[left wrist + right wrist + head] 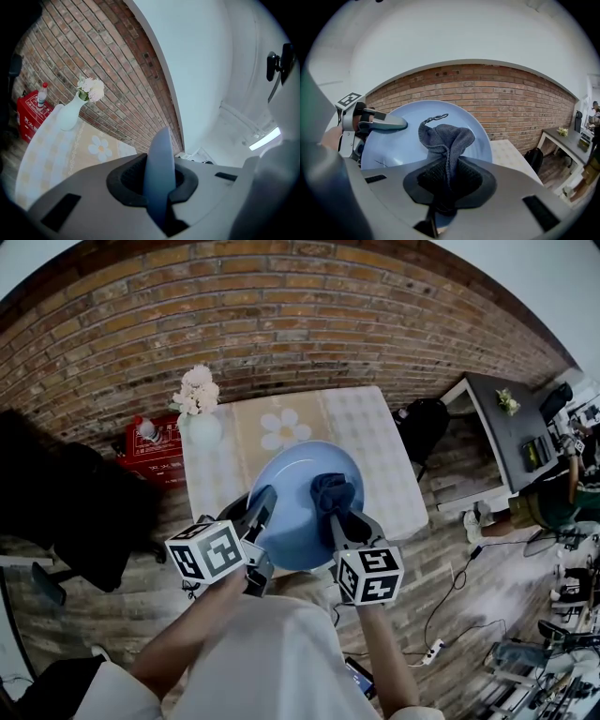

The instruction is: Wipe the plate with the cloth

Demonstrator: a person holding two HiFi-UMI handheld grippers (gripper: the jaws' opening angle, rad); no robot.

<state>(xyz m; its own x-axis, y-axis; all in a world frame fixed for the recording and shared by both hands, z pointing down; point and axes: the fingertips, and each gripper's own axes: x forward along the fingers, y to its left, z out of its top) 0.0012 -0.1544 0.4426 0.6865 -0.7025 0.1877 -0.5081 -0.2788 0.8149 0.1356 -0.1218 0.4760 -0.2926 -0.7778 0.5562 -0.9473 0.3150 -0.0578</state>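
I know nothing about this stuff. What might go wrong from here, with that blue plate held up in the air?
1. The left hand-held gripper pinches the blue plate only at its rim, above the table. Pressure from wiping may twist it loose, and it could drop.
2. The right hand-held gripper holds the cloth by one bunched fold, which might slip out.

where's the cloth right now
In the head view the cloth is right of centre, clamped in the right gripper and bunched against the blue plate, which the left gripper holds by its left rim over the table.
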